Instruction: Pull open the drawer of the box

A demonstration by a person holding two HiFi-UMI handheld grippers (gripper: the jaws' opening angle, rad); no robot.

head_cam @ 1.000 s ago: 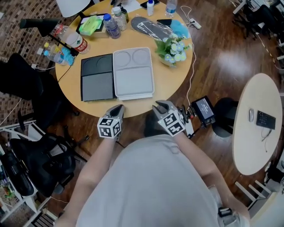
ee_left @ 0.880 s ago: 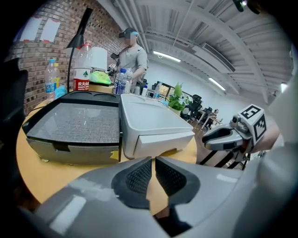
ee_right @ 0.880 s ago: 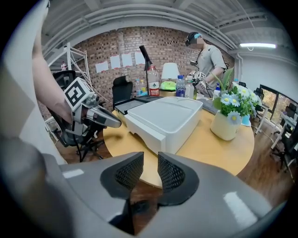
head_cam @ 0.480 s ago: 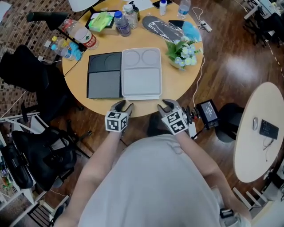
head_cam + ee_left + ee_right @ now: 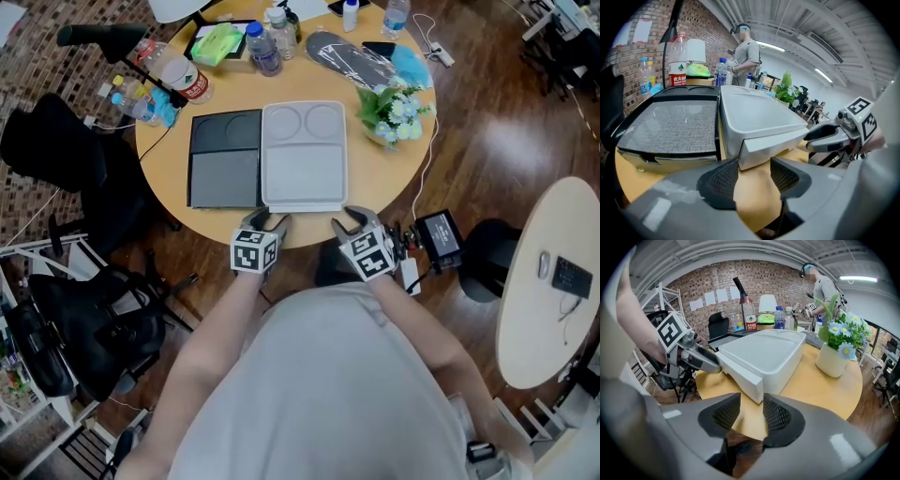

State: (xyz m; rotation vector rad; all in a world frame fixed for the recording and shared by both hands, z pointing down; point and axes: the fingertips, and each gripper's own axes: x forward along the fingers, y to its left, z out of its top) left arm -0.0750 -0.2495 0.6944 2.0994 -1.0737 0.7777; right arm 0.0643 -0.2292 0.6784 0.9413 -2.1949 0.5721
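Note:
A white box lies on the round wooden table, its drawer front facing the near edge. My left gripper hovers at the table edge by the drawer's left corner. Its jaws are opening, with nothing between them. My right gripper sits by the drawer's right corner, jaws also opening and empty. In the left gripper view the drawer front stands just beyond the pads. In the right gripper view the drawer corner is just ahead of the gripper.
A black box lies against the white one's left side. A vase of flowers, bottles and a green pack fill the table's far side. A black chair stands left, a small screen device right. A person stands beyond.
Both grippers have moved forward to the table's near edge, by the drawer's corners. Both sets of jaws have gone from nearly shut to apart.

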